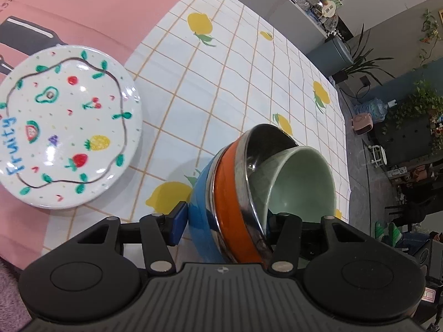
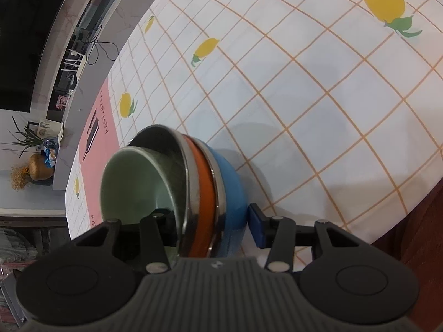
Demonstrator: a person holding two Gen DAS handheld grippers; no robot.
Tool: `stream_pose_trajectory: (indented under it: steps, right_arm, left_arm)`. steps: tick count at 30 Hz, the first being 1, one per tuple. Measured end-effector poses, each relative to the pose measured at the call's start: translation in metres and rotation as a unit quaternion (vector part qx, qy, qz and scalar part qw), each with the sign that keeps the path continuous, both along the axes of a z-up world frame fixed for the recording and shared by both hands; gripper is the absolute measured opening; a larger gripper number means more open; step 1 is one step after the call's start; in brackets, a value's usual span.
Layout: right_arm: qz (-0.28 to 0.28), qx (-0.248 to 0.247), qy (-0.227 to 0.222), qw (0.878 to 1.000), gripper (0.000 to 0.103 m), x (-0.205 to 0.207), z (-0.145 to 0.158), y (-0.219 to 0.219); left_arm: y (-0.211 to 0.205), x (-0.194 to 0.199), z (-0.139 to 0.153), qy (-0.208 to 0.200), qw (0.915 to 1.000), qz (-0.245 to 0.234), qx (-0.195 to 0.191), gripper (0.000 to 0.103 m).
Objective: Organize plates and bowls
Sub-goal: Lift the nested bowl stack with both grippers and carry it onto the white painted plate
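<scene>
A nested stack of bowls is held tilted above the lemon-print tablecloth: a blue bowl (image 1: 202, 207) outermost, an orange steel-rimmed bowl (image 1: 235, 193) in it, a pale green bowl (image 1: 299, 182) innermost. My left gripper (image 1: 224, 227) is shut on the stack's rim, one finger outside the blue wall, one inside. My right gripper (image 2: 213, 227) is shut on the same stack (image 2: 205, 188) from the opposite side. A white fruit-painted plate (image 1: 66, 127) lies on the table to the left of the stack.
A pink placemat (image 1: 91, 8) lies under the plate's far side and also shows in the right wrist view (image 2: 97, 144). The table edge (image 1: 343, 127) drops to the floor on the right, with plants and furniture beyond.
</scene>
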State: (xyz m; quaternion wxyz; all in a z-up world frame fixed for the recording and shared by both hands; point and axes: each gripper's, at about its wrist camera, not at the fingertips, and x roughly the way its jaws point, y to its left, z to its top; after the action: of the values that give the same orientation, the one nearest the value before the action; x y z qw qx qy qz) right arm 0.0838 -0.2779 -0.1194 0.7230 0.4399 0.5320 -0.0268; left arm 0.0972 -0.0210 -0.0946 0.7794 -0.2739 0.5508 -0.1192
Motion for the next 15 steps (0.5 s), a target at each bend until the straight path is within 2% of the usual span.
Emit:
stream_pose_trajectory:
  steps: [3, 15]
  right_arm:
    - [0.008, 0.001, 0.001, 1.000, 0.043, 0.001, 0.003, 0.008]
    - [0.052, -0.024, -0.028, 0.998, 0.042, 0.017, 0.023, 0.050]
  left_arm:
    - [0.010, -0.002, 0.004, -0.007, 0.9999, 0.007, 0.004, 0.057]
    - [0.052, -0.006, 0.015, -0.034, 0.9983, 0.044, -0.021, 0.057]
